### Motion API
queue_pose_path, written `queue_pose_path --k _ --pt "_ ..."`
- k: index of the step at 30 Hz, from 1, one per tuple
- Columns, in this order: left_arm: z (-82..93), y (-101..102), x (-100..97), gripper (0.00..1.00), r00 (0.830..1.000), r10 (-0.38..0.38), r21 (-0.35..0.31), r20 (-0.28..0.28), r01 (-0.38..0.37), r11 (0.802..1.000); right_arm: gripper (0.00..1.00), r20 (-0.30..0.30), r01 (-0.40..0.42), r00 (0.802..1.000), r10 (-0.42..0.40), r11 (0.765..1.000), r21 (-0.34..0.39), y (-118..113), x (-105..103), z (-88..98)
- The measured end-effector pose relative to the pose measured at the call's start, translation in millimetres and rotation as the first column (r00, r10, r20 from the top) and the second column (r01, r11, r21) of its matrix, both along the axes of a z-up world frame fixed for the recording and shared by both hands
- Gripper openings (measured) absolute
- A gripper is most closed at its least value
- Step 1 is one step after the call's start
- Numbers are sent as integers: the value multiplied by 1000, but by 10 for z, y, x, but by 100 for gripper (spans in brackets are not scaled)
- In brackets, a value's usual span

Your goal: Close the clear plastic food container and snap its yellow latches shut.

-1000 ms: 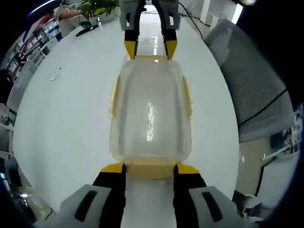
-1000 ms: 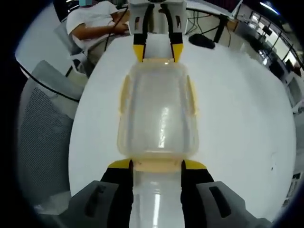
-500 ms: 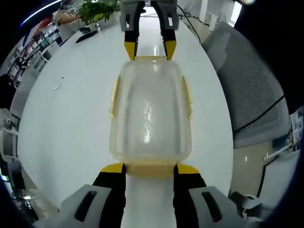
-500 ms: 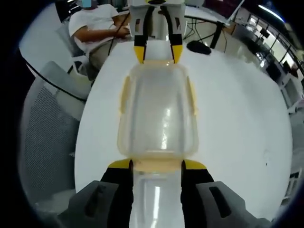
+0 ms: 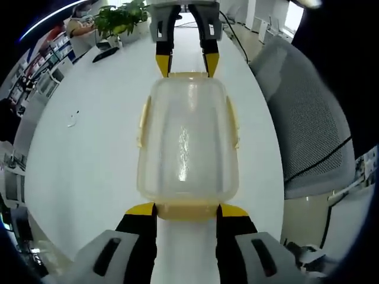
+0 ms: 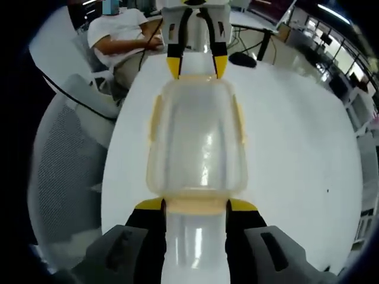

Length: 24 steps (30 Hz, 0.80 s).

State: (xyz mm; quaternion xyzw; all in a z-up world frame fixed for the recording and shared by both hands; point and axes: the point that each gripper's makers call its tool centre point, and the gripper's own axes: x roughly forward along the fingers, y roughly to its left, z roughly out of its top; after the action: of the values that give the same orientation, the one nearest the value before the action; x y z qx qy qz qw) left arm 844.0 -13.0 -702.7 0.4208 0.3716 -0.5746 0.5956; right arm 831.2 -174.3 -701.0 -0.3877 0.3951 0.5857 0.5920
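Observation:
The clear plastic food container has its lid on and hangs lengthwise between the two grippers above the white table. My left gripper is shut on its near end, jaws either side of a yellow end latch. My right gripper clamps the far end. Yellow side latches lie along both long edges. In the right gripper view the container is held the same way: my right gripper at the near end, my left gripper at the far end.
A grey mesh chair stands off the table's edge, also seen as the chair. A potted plant sits at the table's far end. A seated person and a dark mouse lie beyond the container.
The table looks smaller and more floor and chair show around it, so both cameras have risen. The container keeps the same place between both grippers.

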Motion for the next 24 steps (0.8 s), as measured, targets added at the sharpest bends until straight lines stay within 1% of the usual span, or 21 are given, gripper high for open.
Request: queue_pose_path --k 5,12,24 --pt "43 -181 1 32 1000 -8 -6 0 8 1000 35 5 6 1000 -6 1000 -8 -152 -5 36" --pt "105 -373 50 32 1000 -13 -15 9 14 1000 35 20 21 1000 -21 1000 -7 -362 20 92" --pt "112 -692 116 32 1000 -25 -30 16 26 999 35 28 36 999 -36 999 -8 -692 65 100"
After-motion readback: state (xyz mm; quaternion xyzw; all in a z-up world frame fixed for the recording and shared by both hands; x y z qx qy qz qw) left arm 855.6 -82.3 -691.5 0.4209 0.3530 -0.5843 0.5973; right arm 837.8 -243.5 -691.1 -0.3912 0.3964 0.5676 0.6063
